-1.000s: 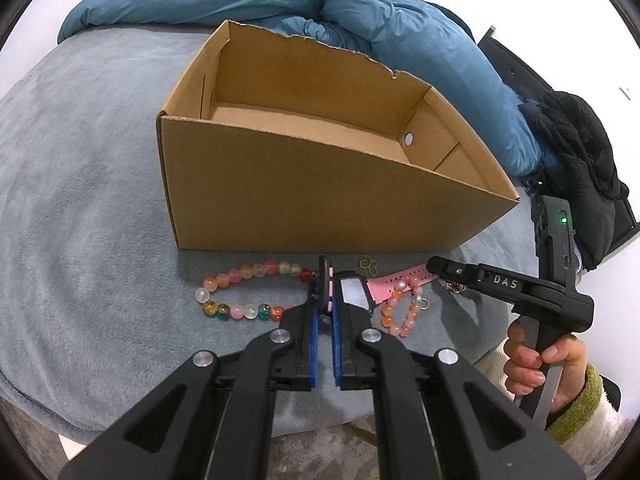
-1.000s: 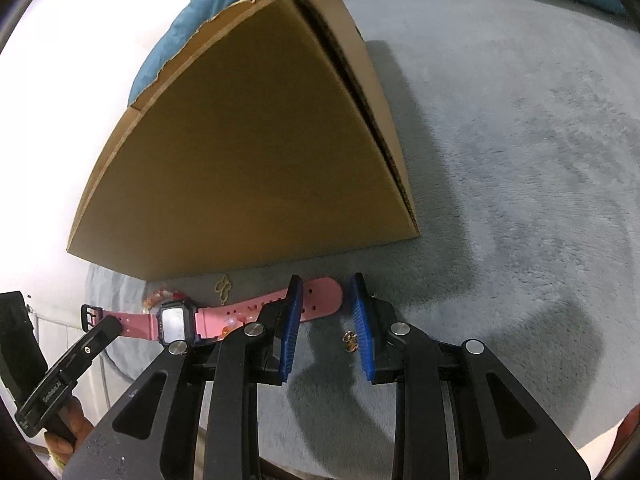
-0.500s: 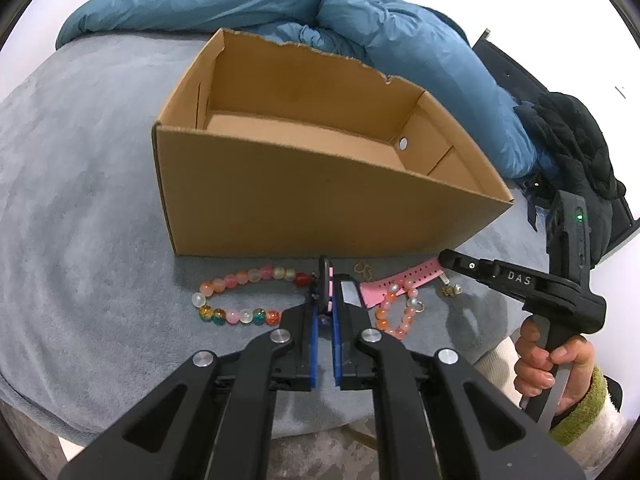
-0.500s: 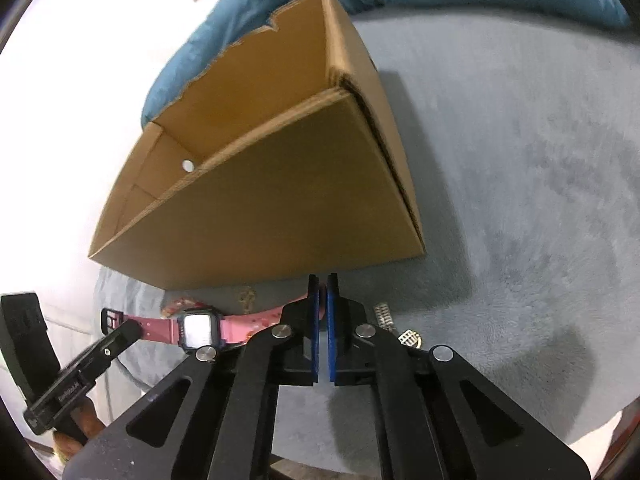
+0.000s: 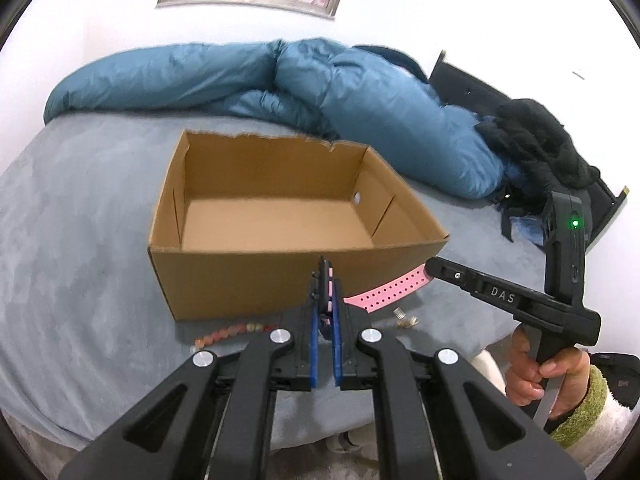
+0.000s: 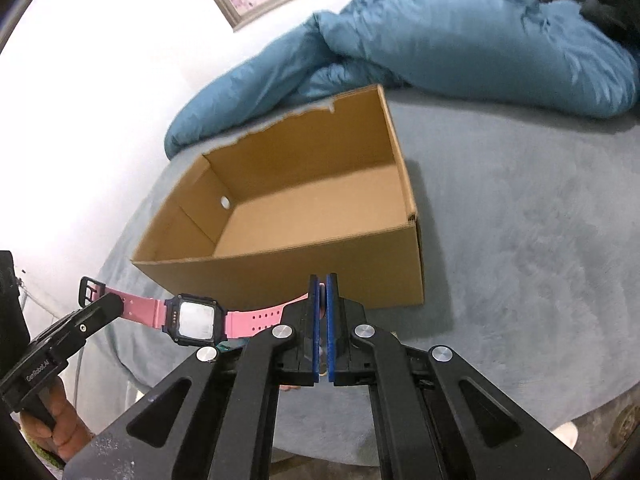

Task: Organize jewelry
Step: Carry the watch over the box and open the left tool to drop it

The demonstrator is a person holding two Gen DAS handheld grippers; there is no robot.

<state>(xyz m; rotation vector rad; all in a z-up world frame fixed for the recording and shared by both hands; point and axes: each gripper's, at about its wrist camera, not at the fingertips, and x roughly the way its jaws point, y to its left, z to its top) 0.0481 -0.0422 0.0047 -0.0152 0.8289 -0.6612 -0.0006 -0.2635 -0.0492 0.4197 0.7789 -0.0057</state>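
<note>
Your left claw (image 6: pixel 100 308) pinches the buckle end of the pink watch (image 6: pixel 194 318); your right claw (image 6: pixel 323 292) is pressed together on the strap's holed end, so the watch hangs stretched between them, in front of the cardboard box (image 5: pixel 280 276). The box looks empty. A bead bracelet (image 5: pixel 232 330) and small trinkets (image 5: pixel 404 320) wait on the bed (image 5: pixel 80 260).

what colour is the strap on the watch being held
Pink, with a black buckle, on the digital wristwatch with the dark rectangular case; it shows best in the right wrist view.
</note>
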